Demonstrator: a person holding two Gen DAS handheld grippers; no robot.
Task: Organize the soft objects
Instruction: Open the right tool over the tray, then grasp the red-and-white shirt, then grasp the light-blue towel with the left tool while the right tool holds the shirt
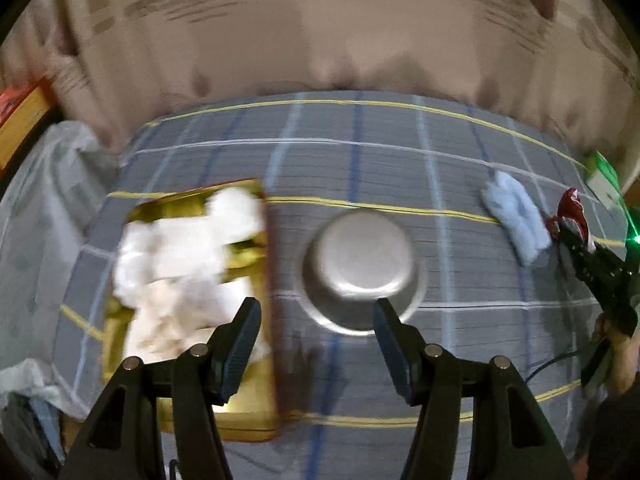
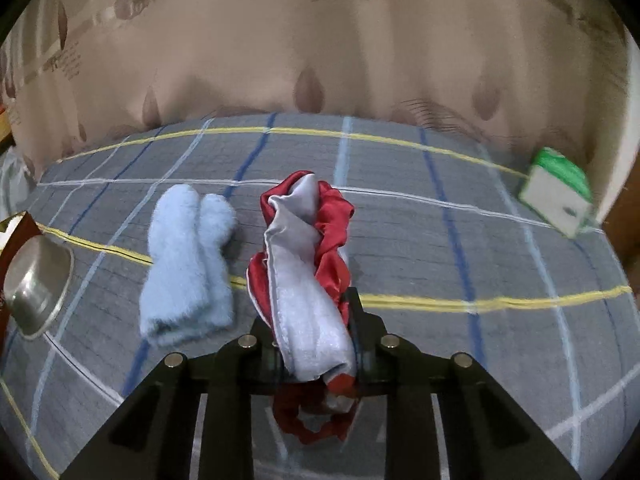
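Right gripper (image 2: 316, 344): fingers (image 2: 362, 312) pinching a red and silver cloth (image 2: 308, 264) at its near end, the rest of it trailing forward over the bed (image 2: 420, 240), a loose red loop hanging below the grip. Nothing else between the fingers

Just left of that cloth, apart from it by a narrow strip of bedcover: a pale blue fluffy cloth (image 2: 188, 260), folded double, lying flat on the grey checked cover. Further left, near the bed's left edge: a steel bowl (image 2: 36, 284). Towards the far right corner of the bed: a green and white box (image 2: 560, 196), tilted. Behind the bed: a beige curtain (image 2: 320, 48) with brown leaf shapes

Left gripper (image 1: 316, 324): fingers (image 1: 244, 340) spread wide, pinching nothing, hovering above the bed between a gold tray (image 1: 248, 408) and the steel bowl (image 1: 362, 268). Bowl upside down in the middle of the bed. Tray just left of it, filled with white fluffy stuff (image 1: 180, 256), blurred. Towards the right edge: the pale blue fluffy cloth (image 1: 516, 216), and beside it the red and silver cloth (image 1: 572, 208) in the right gripper (image 1: 576, 240), a hand (image 1: 620, 352) behind it
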